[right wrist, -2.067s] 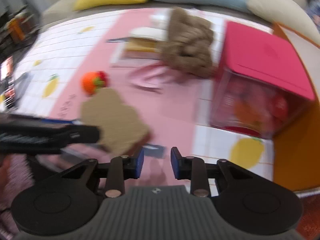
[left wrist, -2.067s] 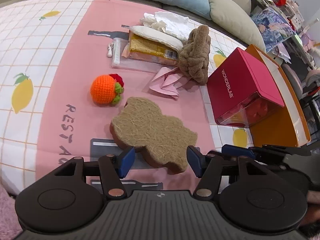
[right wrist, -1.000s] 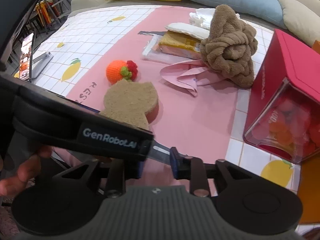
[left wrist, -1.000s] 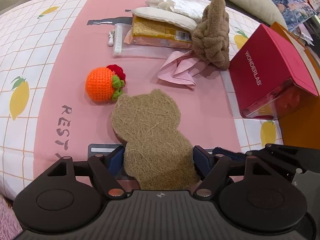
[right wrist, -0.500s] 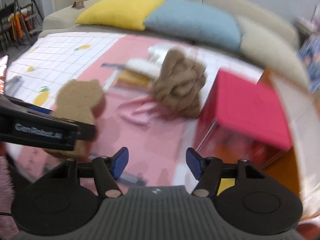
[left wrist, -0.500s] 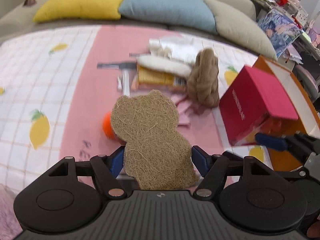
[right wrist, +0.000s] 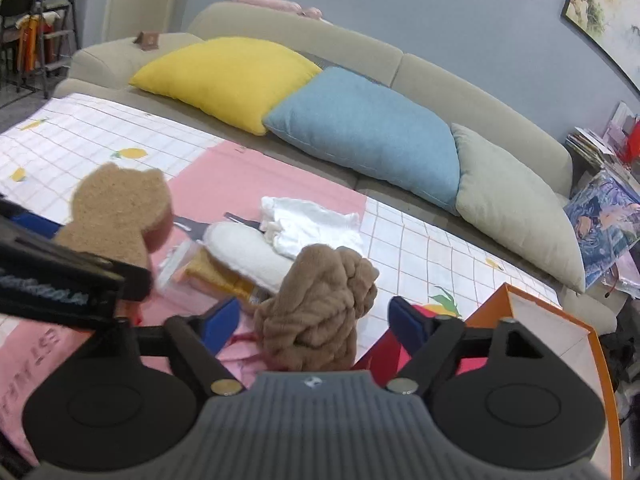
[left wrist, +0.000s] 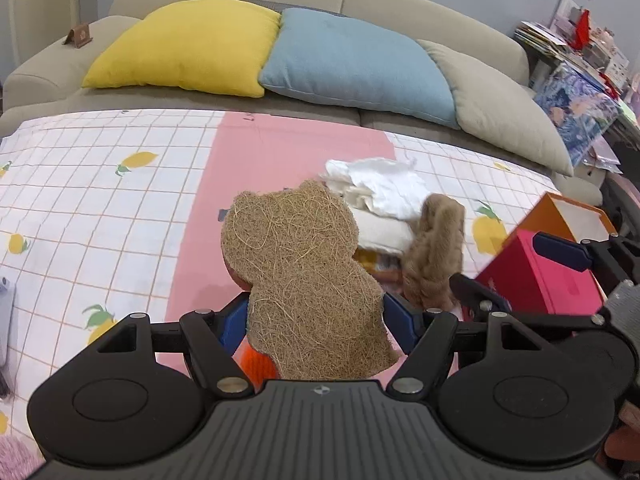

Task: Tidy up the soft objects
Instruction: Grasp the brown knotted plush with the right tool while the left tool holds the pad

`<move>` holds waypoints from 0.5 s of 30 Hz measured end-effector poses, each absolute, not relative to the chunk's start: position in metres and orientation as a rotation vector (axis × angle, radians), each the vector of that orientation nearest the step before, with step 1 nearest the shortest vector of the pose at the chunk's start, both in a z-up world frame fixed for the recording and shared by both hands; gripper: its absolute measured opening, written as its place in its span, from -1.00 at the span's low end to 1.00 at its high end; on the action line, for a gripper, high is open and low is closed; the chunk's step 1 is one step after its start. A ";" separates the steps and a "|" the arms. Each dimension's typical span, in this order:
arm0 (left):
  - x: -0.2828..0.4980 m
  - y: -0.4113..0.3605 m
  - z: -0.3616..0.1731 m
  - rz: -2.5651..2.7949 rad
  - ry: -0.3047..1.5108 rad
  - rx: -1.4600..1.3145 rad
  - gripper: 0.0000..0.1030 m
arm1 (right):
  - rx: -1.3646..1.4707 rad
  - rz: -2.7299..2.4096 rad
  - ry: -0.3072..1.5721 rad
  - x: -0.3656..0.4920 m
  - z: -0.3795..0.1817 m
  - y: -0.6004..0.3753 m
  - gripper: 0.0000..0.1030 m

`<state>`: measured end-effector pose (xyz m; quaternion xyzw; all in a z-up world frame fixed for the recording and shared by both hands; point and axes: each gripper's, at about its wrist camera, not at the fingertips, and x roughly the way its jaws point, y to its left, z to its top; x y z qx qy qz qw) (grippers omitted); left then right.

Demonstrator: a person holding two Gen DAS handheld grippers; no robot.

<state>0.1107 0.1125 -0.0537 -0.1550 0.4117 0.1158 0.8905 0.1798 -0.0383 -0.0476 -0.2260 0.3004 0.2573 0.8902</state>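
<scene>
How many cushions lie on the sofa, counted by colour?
Yellow cushion: 1
Blue cushion: 1
Beige cushion: 1
Total: 3

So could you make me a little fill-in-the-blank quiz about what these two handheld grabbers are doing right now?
1. The left gripper is shut on a bear-shaped ____.
2. The right gripper is opening and holds ____.
3. Between the yellow pillow and the beige pillow lies a ____ pillow.
4. Beyond the right gripper lies a brown knotted ____.

Missing words: sponge; nothing; blue; plush
</scene>
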 end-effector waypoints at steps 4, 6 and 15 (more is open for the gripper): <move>0.118 0.117 -0.059 0.283 0.871 -0.308 0.58 | -0.482 0.509 0.648 0.201 -0.059 -0.024 0.52; 0.120 0.119 -0.061 0.287 0.883 -0.308 0.58 | -0.496 0.493 0.654 0.209 -0.065 -0.017 0.52; 0.120 0.119 -0.066 0.277 0.906 -0.310 0.58 | -0.478 0.465 0.757 0.246 -0.091 -0.006 0.19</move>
